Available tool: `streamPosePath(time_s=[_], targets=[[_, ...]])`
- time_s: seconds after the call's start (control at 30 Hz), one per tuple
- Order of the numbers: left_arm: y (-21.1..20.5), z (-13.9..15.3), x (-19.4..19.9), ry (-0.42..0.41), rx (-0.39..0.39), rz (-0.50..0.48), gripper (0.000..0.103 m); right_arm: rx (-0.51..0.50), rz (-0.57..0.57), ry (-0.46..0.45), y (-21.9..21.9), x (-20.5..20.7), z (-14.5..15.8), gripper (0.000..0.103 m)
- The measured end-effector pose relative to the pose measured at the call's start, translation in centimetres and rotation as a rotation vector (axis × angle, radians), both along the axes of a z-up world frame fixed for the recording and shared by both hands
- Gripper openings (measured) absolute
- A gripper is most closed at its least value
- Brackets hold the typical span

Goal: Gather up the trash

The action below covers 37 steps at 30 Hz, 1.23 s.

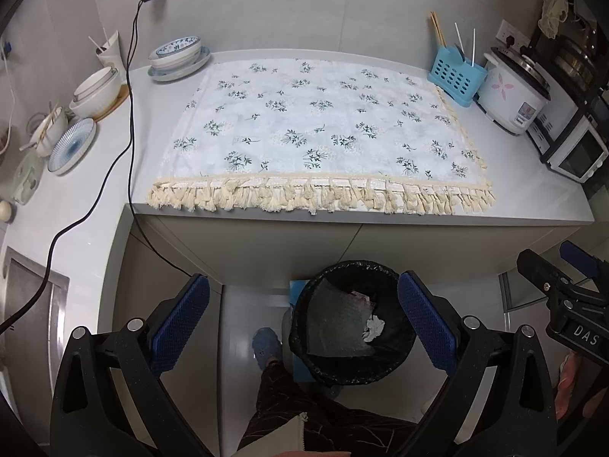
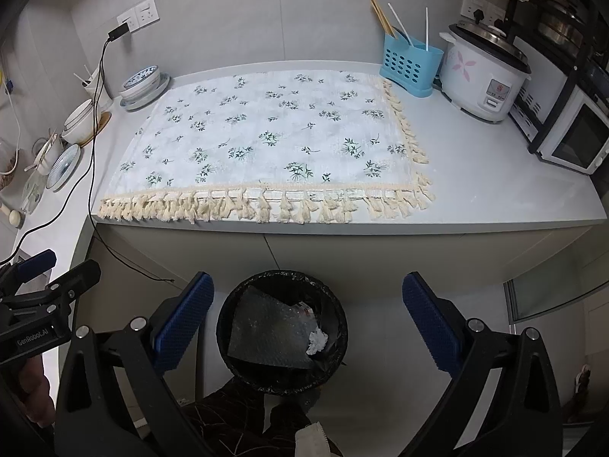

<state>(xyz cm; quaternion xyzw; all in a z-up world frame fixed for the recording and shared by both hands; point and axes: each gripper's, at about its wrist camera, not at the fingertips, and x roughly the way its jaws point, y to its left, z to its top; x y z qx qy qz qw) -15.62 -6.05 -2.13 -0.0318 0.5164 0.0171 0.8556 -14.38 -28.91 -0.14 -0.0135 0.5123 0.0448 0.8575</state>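
A round bin lined with a black bag (image 1: 304,327) (image 2: 228,327) stands on the floor below the counter edge. Inside it lie a sheet of bubble wrap (image 1: 337,320) (image 2: 266,331), a crumpled white tissue (image 1: 373,328) (image 2: 317,341) and a small printed scrap (image 1: 359,297). My left gripper (image 1: 304,320) hangs open above the bin, nothing between its blue pads. My right gripper (image 2: 308,320) is open too, over the same bin, empty. The flowered cloth (image 1: 316,125) (image 2: 266,137) on the counter has nothing lying on it.
Bowls and plates (image 1: 179,57) (image 2: 142,85) sit at the counter's left, with a black cable (image 1: 131,114) trailing over the edge. A blue utensil holder (image 1: 455,76) (image 2: 409,64), rice cooker (image 1: 512,91) (image 2: 483,76) and small oven (image 2: 574,141) stand at right. A person's leg and blue shoe (image 1: 266,346) are beside the bin.
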Motion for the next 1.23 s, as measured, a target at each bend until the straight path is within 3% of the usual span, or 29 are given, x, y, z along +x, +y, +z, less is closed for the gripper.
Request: streamPosePath(time_s=[1.23], targets=[[-0.51, 0.47, -0.01, -0.018, 0.005, -0.034, 0.097, -0.001, -0.004, 0.006, -0.11, 0.01, -0.03, 0.095]])
